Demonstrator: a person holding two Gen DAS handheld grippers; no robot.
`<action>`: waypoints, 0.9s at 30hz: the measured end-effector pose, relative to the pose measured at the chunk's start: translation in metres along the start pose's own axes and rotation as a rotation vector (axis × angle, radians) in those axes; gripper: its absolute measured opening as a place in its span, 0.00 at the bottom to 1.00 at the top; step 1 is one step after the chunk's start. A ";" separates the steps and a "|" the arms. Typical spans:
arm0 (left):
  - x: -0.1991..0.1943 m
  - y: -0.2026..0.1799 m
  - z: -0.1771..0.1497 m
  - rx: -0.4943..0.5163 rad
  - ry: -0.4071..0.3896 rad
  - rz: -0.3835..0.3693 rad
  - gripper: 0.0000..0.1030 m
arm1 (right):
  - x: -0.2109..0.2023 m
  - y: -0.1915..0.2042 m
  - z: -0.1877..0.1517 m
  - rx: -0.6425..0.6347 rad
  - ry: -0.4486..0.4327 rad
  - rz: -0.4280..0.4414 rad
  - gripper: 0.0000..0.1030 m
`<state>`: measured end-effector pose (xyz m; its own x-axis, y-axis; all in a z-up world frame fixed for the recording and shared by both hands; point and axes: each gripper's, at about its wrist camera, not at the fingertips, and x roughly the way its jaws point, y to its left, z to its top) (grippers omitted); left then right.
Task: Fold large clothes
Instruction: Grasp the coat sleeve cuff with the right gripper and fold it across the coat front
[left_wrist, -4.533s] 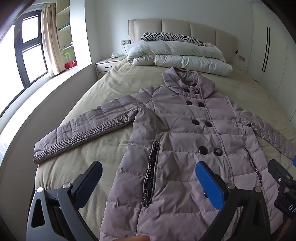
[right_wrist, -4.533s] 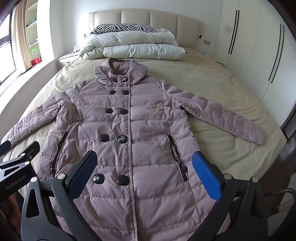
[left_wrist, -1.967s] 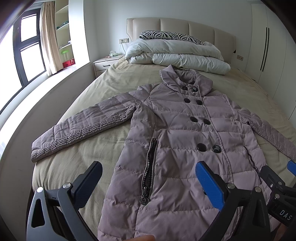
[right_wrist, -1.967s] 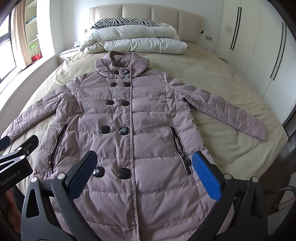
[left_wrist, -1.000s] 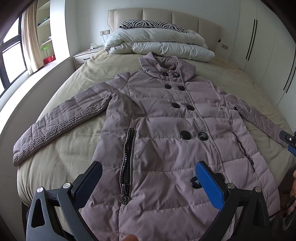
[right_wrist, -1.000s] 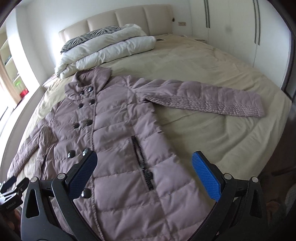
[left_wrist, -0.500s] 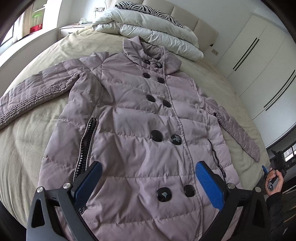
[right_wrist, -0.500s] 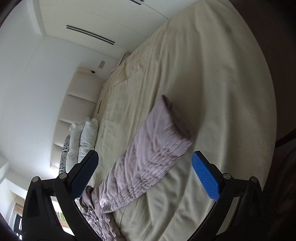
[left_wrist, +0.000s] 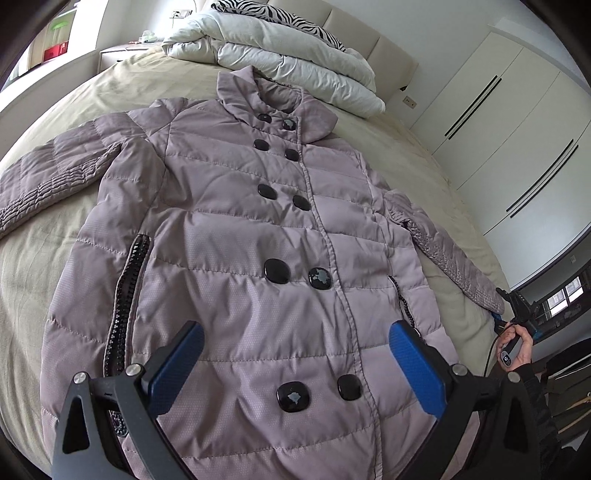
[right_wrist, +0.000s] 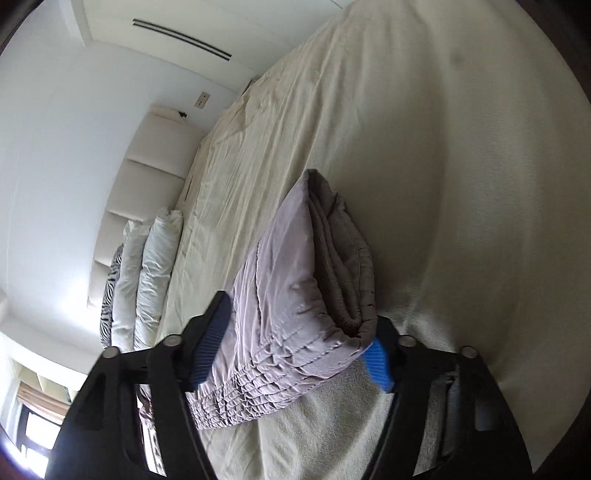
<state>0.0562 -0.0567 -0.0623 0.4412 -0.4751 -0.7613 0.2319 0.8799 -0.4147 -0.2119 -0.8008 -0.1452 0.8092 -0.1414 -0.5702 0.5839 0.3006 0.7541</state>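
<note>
A mauve quilted coat (left_wrist: 236, 229) with black buttons lies face up and spread flat on the bed (left_wrist: 33, 251). My left gripper (left_wrist: 295, 354) is open and empty, above the coat's lower front. Its right sleeve (left_wrist: 443, 254) reaches the bed's right edge, where my right gripper (left_wrist: 517, 306) shows at the cuff. In the right wrist view the sleeve cuff (right_wrist: 295, 295) sits between the blue pads of my right gripper (right_wrist: 295, 347). The jaws stand around the cuff, touching it on both sides, still fairly wide.
Folded white duvets (left_wrist: 280, 55) and a zebra pillow (left_wrist: 273, 13) lie at the headboard. White wardrobes (left_wrist: 517, 122) stand to the right. A nightstand (left_wrist: 122, 55) stands at the far left. The beige sheet (right_wrist: 406, 129) stretches beyond the cuff.
My right gripper has swung to the right sleeve and come in around its cuff, jaws narrowing. My left gripper has moved closer over the coat's lower front.
</note>
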 end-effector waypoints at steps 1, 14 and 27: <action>-0.001 0.000 0.000 0.000 -0.002 -0.005 0.97 | -0.001 0.006 0.003 -0.029 0.010 -0.034 0.31; -0.027 0.028 -0.002 -0.039 -0.057 -0.006 0.94 | -0.082 0.257 -0.138 -0.749 0.006 0.032 0.20; -0.066 0.089 -0.008 -0.144 -0.148 0.044 0.94 | -0.059 0.375 -0.425 -1.067 0.382 0.122 0.22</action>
<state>0.0407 0.0532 -0.0528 0.5730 -0.4207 -0.7033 0.0882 0.8848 -0.4575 -0.0683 -0.2786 0.0332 0.6774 0.1856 -0.7118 0.0014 0.9673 0.2535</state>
